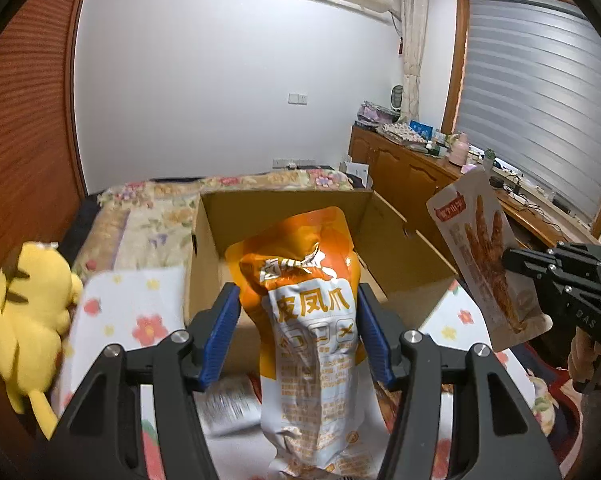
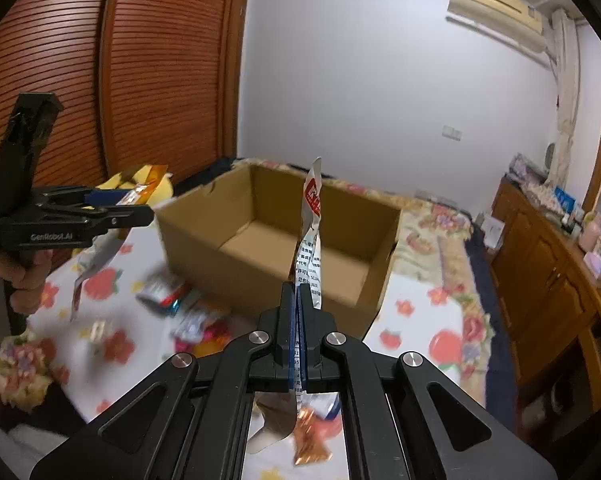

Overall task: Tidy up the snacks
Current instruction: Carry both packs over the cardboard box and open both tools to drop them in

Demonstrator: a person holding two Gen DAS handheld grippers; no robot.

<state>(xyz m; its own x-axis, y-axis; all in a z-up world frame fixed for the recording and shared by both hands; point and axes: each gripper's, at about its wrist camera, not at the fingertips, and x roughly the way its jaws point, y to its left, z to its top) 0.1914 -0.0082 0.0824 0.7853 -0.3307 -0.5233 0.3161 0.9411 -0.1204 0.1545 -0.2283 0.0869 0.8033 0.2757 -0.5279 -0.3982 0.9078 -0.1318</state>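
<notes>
My left gripper [image 1: 296,316] is shut on an orange and white chicken-feet snack bag [image 1: 304,320], held upright just in front of the open cardboard box [image 1: 412,256]. My right gripper [image 2: 298,300] is shut on a flat white snack packet [image 2: 310,236], seen edge-on, in front of the same box [image 2: 204,236]. In the left wrist view that packet [image 1: 484,256] shows a chicken foot picture and hangs right of the box in the right gripper [image 1: 508,260]. The left gripper [image 2: 140,204] with its orange bag [image 2: 148,178] shows at the left in the right wrist view.
The box stands on a floral bedsheet [image 2: 416,320]. Several loose snack packets [image 2: 180,304] lie on the sheet in front of the box. A yellow plush toy [image 1: 28,320] sits at the left. A wooden cabinet [image 2: 548,280] runs along the right. A louvred wardrobe [image 2: 140,80] stands behind.
</notes>
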